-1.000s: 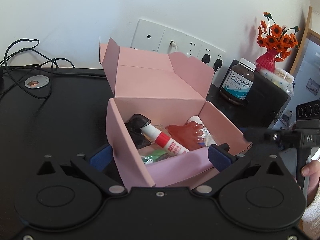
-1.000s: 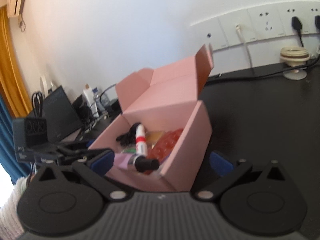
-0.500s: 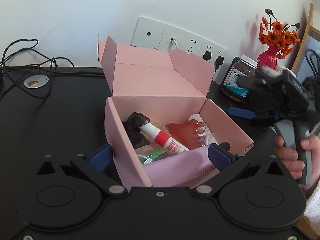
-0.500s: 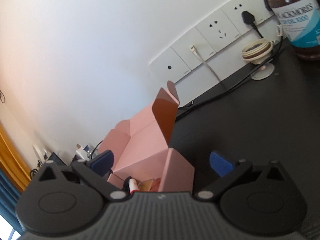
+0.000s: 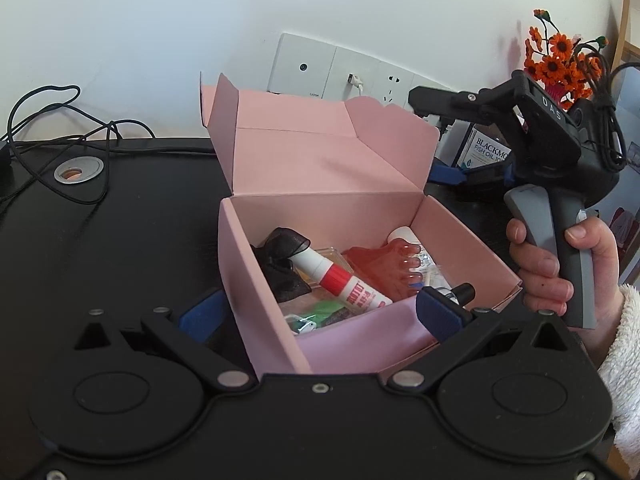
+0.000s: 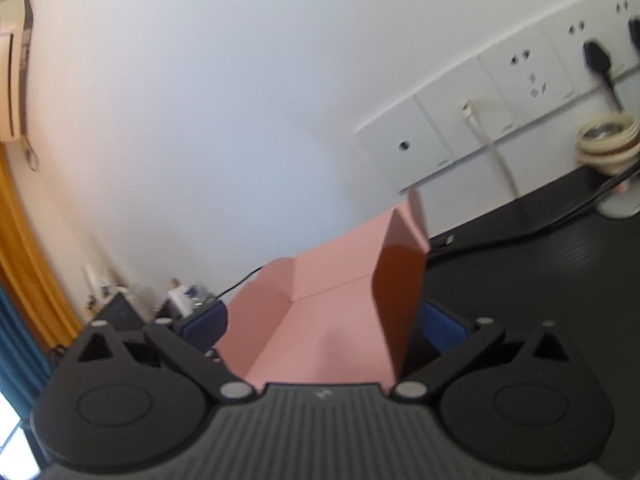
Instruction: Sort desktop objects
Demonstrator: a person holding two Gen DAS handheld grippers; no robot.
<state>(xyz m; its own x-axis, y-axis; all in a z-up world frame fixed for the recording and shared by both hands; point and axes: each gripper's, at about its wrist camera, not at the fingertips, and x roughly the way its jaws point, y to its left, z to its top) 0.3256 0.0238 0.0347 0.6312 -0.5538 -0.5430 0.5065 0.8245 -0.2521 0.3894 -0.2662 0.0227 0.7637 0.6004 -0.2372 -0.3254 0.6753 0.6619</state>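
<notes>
Pink box [image 5: 332, 200] sat on the black desk [image 5: 120, 216], lid flaps standing up at the back, body open to the front. Inside lay the sorted items: a glue stick [image 5: 340, 280] with a red-and-white label slanting across the middle, a black bow [image 5: 284, 260] against the left wall, a red foot-shaped piece [image 5: 380, 268], and a green packet [image 5: 320, 314] low at the front (what lay beneath these could not be made out).

Left gripper [image 5: 316, 312] straddled the box's near left corner, jaws spread wide, one blue pad outside the left wall and the other over the front edge; nothing was clamped. That placement read as bracing the box, or waiting beside it.

Right gripper [image 6: 324, 328] was held by a hand [image 5: 556, 264] around its grey handle, up behind the lid. Its own view showed the fingers parted on either side of the raised right lid flap [image 6: 400, 304], pads clear of the card, gripping nothing. The likely reason for that height and angle: reaching the lid to fold it down, since the contents appeared to be in already.

A brown supplement bottle [image 5: 484, 152] stood behind the right gripper, near a vase of orange flowers [image 5: 560, 60]. Cables [image 5: 60, 120] trailed across the desk's far left.
</notes>
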